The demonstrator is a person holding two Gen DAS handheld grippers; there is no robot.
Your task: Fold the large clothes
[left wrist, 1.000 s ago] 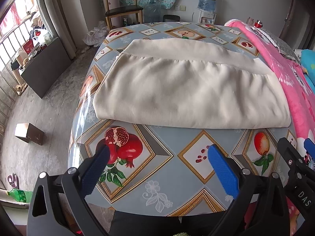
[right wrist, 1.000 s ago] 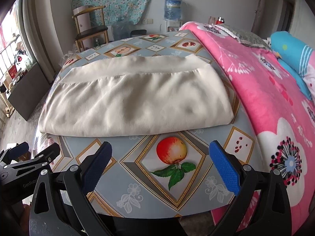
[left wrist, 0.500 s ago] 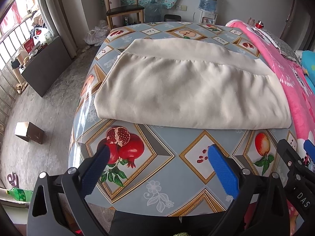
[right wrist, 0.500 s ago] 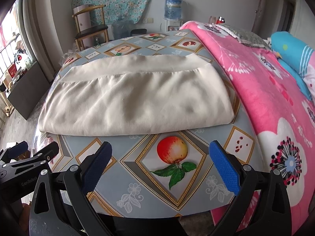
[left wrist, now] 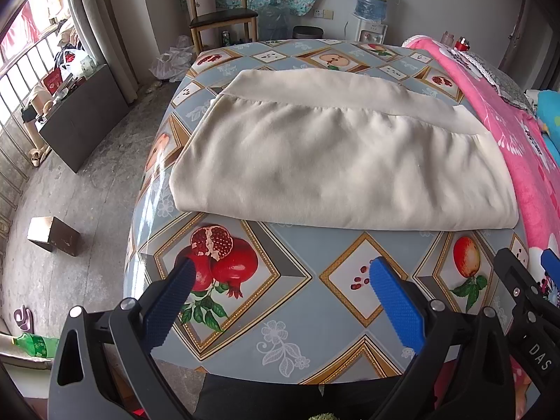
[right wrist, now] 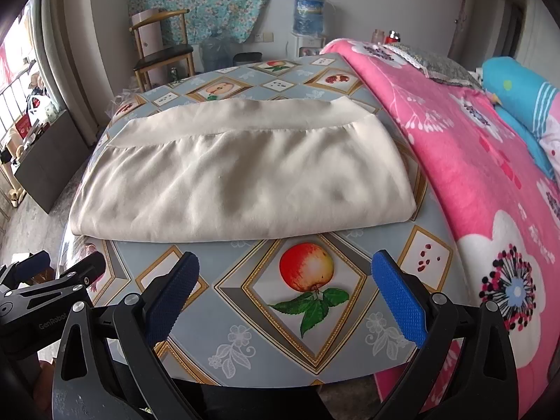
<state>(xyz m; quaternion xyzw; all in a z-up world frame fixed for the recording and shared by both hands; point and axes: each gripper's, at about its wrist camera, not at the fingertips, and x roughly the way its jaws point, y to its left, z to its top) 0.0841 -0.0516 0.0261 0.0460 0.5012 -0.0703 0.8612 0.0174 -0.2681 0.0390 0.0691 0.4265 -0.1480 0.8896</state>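
Both tongs, left (left wrist: 280, 280) and right (right wrist: 285, 278), hang spread apart and empty above the counter's (left wrist: 266, 318) near edge. Cream garment (left wrist: 336, 164) lies half-folded mid-counter, short of both. Risk: pinching only the top layer, or dragging it on the slick cover, skews the fold.

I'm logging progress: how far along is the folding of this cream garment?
Done: the garment lies folded at least once on the table, layered edge nearest the camera, band at the far side. In hand: nothing; the left gripper and right gripper are open, short of the cloth. Left: probably a further fold to make it compact.
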